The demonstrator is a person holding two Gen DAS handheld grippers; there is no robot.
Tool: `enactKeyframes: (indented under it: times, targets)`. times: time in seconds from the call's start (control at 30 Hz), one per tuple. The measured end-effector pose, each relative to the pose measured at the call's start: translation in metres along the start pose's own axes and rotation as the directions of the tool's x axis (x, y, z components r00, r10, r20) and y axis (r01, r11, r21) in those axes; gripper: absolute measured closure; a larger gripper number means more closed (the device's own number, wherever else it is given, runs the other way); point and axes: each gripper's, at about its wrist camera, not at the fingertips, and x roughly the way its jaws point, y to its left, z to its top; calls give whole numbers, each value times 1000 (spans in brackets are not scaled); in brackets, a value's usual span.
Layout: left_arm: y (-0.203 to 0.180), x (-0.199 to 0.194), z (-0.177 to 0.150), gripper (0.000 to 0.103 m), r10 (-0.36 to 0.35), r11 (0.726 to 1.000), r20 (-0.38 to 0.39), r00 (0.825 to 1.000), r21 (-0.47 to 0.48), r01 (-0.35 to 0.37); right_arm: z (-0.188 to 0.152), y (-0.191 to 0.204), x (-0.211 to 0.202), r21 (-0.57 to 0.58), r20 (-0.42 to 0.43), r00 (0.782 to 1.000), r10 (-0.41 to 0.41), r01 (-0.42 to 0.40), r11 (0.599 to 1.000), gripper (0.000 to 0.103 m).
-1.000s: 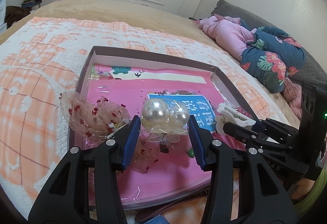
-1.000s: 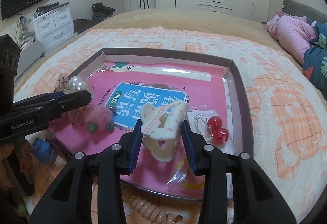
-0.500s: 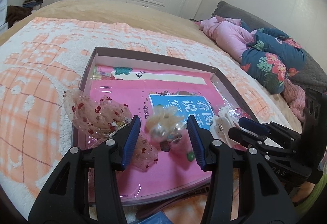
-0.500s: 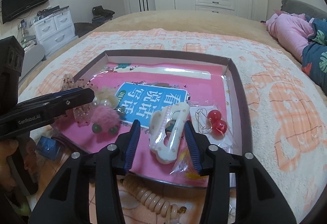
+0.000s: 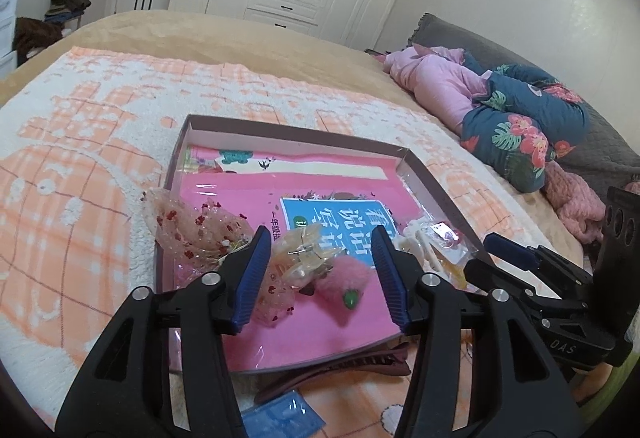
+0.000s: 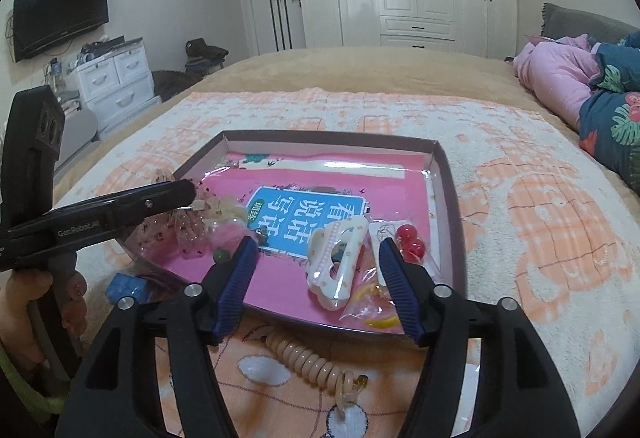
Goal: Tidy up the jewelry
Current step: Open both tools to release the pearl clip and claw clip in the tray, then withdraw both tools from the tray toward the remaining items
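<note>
A shallow box [image 5: 296,132] with a pink book inside lies on the bed. In the left wrist view my left gripper [image 5: 320,274] is open above the box's near left part, over a clear pearl hair clip [image 5: 304,258] and a pink fluffy clip [image 5: 344,290] lying in the box. In the right wrist view my right gripper [image 6: 316,282] is open and empty; a white claw clip [image 6: 336,262] lies in the box between its fingers. Red bead earrings [image 6: 410,242] in a clear bag lie beside it.
A sheer red-dotted bow [image 5: 188,226] hangs over the box's left edge. A dark hair clip [image 5: 340,370] and a blue packet [image 5: 280,418] lie in front of the box. A beige coil hair tie [image 6: 312,362] lies on the blanket. Pink and floral clothes [image 5: 500,98] are heaped at the right.
Both grippers have opened and drawn back. The left one let go of the pearl clip and the right one let go of the white claw clip; both clips now lie in the box.
</note>
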Motion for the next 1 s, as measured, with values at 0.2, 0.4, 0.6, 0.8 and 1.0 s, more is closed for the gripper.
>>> enactKeyframes:
  times: [0.2,0.4,0.6,0.8,1.0]
  targets:
    - [-4,-12,-2,54,8,1000,13,1000,-5,-7,-4,-4,-11,-4,20,999,-28,28,1000,36]
    - [-6,-26,-4,48,18,1000,36,999,-3,-18,-5,-9,-23,8,35,999,-39,39,999,33]
    - [-7,-41,-7,43,27,1000,52,998,-4,-27,-6,-11,-38,12,54,998,-43,42,999,31]
    - [-11,-55,-9,36,30,1000,76,997,-3,-30,-8,-10,-51,10,65,997,-43,42,999,26]
    - [-18,-72,-10,19,36,999,111,993,7,-38,-11,-6,-66,5,86,996,-37,37,999,16]
